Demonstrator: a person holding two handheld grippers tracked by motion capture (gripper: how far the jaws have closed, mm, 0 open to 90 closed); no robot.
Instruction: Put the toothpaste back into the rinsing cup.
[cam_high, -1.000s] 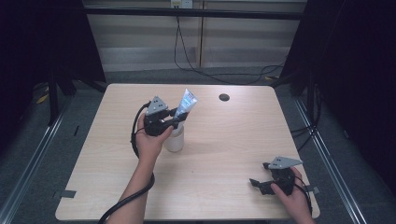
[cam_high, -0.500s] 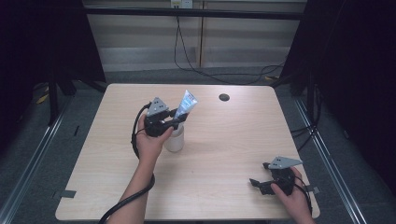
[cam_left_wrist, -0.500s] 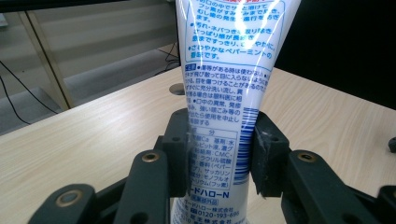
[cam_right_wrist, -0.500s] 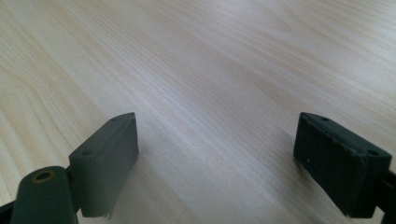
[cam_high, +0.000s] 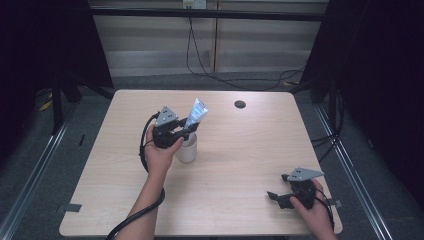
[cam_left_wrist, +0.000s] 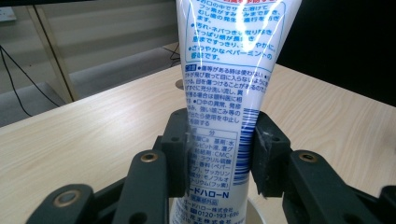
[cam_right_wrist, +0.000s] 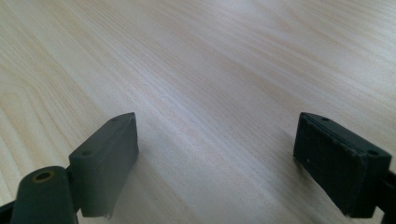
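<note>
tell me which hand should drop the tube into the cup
Left. Its claw is shut on the tube, whose lower end sits at the cup. The right claw is open, low over the table's near right corner.

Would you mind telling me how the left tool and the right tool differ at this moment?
The left tool is shut on the toothpaste tube; the right tool is open and holds nothing. The left tool is raised above the white cup; the right tool sits low by the table. Both have black jaws.
</note>
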